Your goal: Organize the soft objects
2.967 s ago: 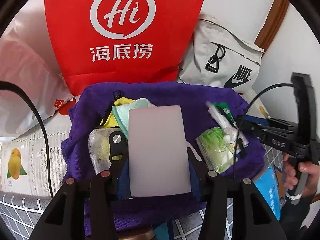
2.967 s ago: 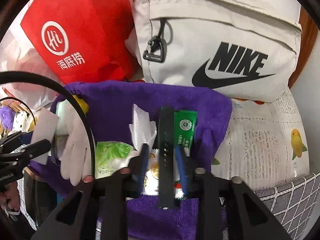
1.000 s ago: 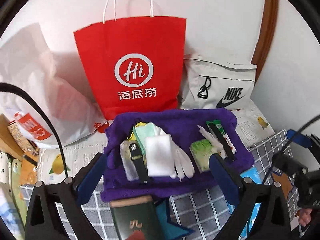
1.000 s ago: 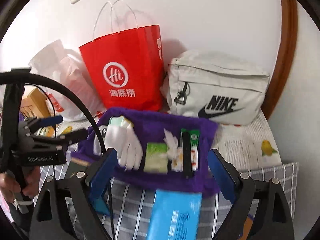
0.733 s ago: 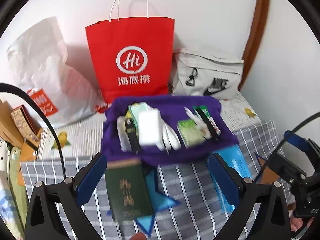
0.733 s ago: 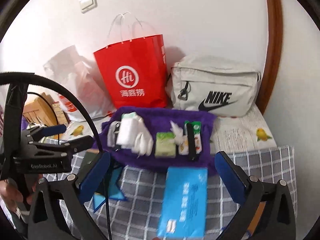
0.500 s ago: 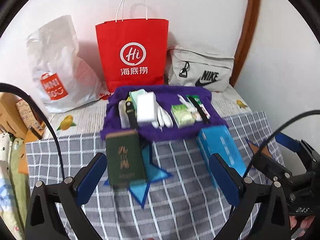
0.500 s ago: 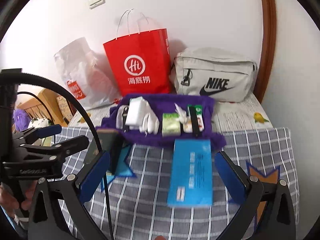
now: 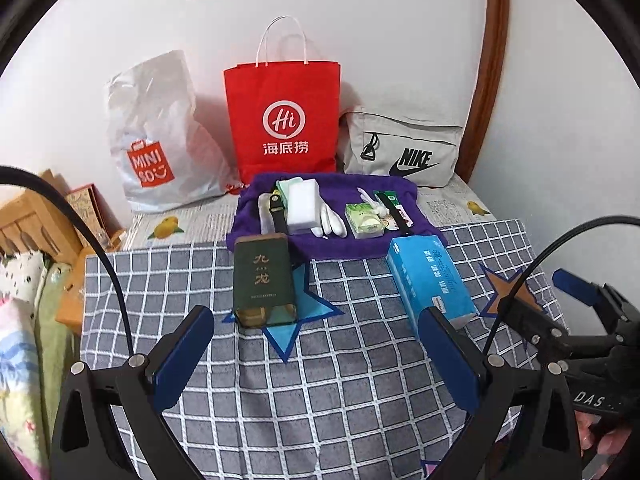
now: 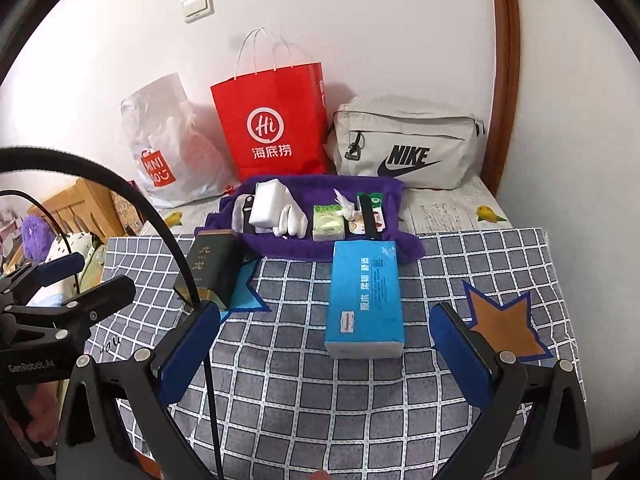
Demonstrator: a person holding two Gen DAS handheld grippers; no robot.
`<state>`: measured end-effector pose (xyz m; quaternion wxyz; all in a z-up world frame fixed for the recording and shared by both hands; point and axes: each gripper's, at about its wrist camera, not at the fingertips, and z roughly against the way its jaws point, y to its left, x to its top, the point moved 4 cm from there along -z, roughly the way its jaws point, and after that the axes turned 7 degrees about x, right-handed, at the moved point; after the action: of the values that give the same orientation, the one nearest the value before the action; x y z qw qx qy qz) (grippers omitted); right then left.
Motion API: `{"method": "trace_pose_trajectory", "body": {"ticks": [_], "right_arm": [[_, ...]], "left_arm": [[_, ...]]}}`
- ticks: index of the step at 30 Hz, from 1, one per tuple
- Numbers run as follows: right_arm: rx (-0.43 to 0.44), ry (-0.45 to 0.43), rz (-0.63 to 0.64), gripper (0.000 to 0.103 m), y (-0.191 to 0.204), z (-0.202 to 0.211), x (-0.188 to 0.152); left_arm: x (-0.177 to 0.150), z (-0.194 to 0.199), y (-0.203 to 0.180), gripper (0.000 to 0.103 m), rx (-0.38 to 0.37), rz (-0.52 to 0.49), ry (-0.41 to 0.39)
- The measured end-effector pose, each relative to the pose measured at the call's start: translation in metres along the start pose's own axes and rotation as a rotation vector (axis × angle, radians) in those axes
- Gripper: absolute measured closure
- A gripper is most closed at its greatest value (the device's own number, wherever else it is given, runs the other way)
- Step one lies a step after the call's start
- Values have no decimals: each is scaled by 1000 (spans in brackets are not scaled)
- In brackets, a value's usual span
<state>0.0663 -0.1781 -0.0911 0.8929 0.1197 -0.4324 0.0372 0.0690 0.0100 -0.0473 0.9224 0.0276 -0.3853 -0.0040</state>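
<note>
A purple towel (image 9: 320,246) (image 10: 320,184) lies at the back of the bed. On it rest a white pad (image 9: 302,202), a white glove (image 9: 330,220), a green tissue pack (image 9: 364,222) and two black straps (image 9: 276,212). Nearer, a blue tissue pack (image 9: 430,280) (image 10: 364,296) and a dark green box (image 9: 264,280) sit on the checked cloth. My left gripper (image 9: 316,320) (image 10: 102,274) hangs open and empty well short of the towel. My right gripper (image 10: 326,312) (image 9: 534,292) is open and empty, just behind the blue pack.
A red paper bag (image 9: 282,120), a white plastic shopping bag (image 9: 156,140) and a grey Nike bag (image 9: 404,152) stand against the wall behind the towel. Wooden furniture (image 9: 32,220) is at the left. The grey checked cloth (image 9: 320,392) covers the near bed.
Both grippers let go, the left of the white pad, the right of a black strap, and drew far back from the towel. Both now stand wide open; the items stay on the towel.
</note>
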Motion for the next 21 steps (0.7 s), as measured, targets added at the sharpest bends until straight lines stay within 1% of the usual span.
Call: {"method": "trace_pose_trajectory", "body": {"ticks": [5,9,21], "right_arm": [[0,18,17,0,5,-1,-3],[-6,16,21,0,6,0,-4],[-37,2,33,0,7,9,-1]], "left_arm": [[-2,0,2,0,-13,28,0],[-2,2,5,0,8,25,-6],[-9,0,5,0,10,6,9]]}}
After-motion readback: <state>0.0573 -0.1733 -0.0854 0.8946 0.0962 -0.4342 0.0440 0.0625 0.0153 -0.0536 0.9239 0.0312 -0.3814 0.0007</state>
